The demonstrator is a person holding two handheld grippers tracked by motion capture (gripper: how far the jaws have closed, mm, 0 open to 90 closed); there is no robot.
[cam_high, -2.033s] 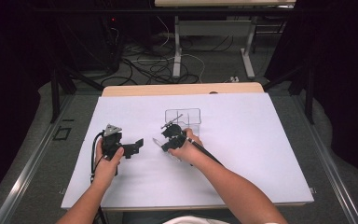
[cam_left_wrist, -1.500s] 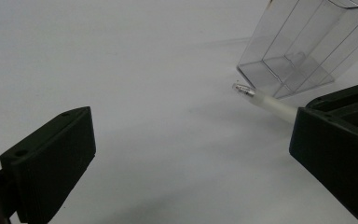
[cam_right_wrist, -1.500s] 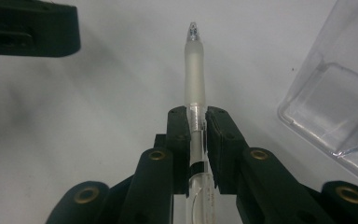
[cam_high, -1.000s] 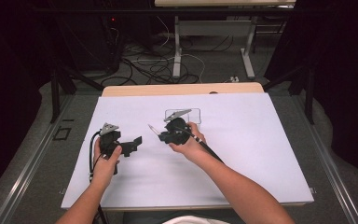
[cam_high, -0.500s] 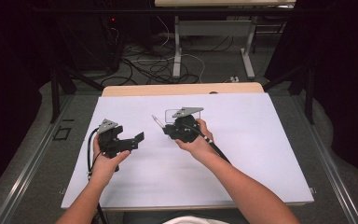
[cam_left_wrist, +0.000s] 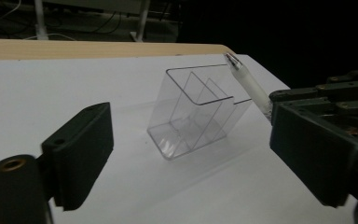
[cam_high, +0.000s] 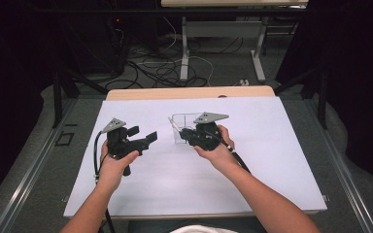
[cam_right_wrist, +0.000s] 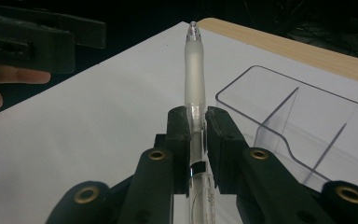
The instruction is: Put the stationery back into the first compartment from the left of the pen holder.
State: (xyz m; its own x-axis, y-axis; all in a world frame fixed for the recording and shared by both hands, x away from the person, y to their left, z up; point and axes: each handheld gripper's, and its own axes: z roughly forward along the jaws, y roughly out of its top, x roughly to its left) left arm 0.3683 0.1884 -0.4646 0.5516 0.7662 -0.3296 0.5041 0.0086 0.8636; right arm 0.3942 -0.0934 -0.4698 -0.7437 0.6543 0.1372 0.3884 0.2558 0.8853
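Right gripper (cam_right_wrist: 196,122) pinches a translucent pen (cam_right_wrist: 194,70) just beside the clear divided organizer (cam_left_wrist: 193,112), tip clear of its rim. Left gripper (cam_left_wrist: 186,154) has just been closing, jaws spread and empty. Risk: thin pinch lets the pen pivot, clip the rim and tip the unsteadied organizer.

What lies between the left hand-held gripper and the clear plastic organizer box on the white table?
Only bare white table: the high view shows nothing between the left hand-held gripper and the clear plastic organizer box.
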